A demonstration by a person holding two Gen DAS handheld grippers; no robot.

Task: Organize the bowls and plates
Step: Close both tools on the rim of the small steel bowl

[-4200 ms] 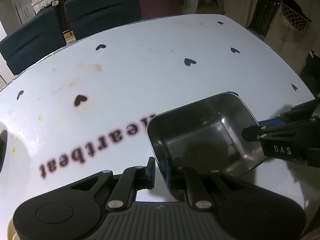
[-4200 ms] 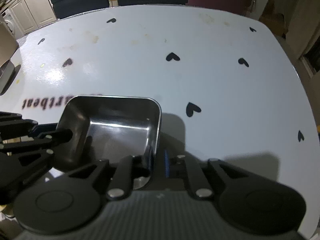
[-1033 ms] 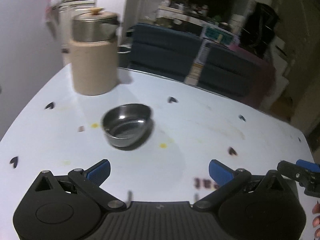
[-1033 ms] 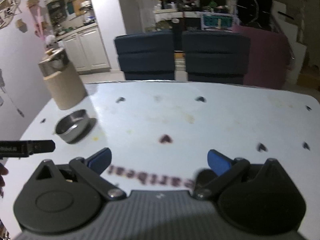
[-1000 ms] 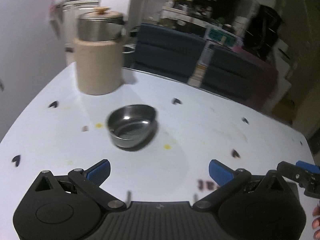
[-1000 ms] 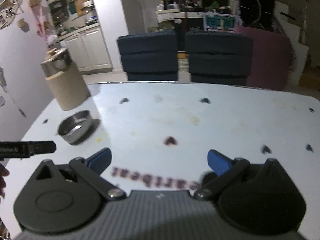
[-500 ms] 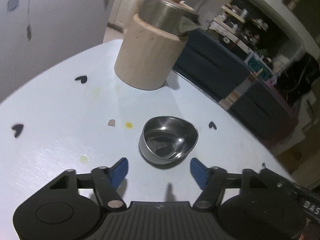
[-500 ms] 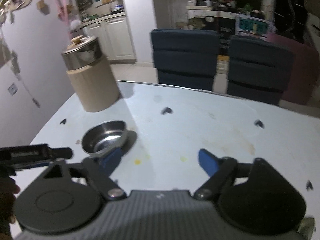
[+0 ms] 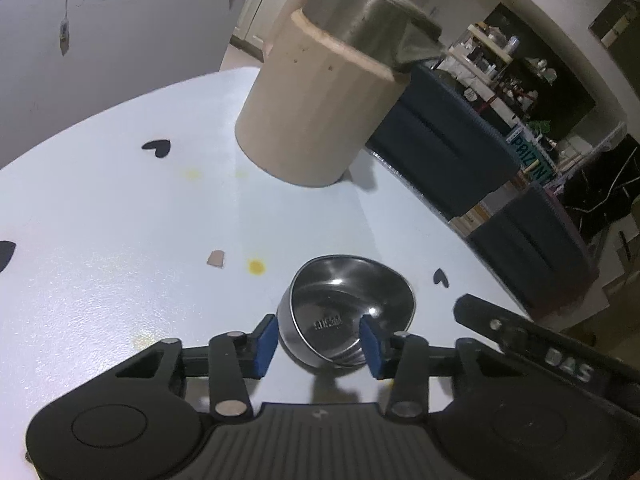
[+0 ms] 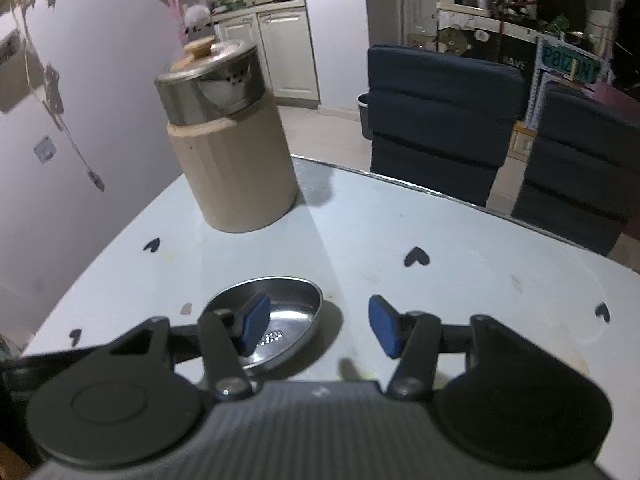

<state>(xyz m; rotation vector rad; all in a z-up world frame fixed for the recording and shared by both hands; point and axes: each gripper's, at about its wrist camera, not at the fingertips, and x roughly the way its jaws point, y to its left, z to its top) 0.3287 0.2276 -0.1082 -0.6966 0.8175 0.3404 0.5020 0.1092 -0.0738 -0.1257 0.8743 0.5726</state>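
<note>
A small round steel bowl stands on the white table with black hearts. My left gripper is low over its near side, jaws closing, with the bowl's near wall between the blue pads; a small gap shows at the left pad. In the right wrist view the same bowl has its right rim between the closing jaws of my right gripper. One blue pad hangs over the bowl's inside and the other is outside it. A black finger of the right gripper shows beside the bowl.
A tall beige canister with a steel lid stands behind the bowl, also in the right wrist view as the canister. Dark blue chairs line the table's far edge. A wall is close on the left. A small crumb lies near the bowl.
Both grippers have left the square steel tray, swung over to the round bowl and come down close around it. Both pairs of jaws have narrowed from wide open.
</note>
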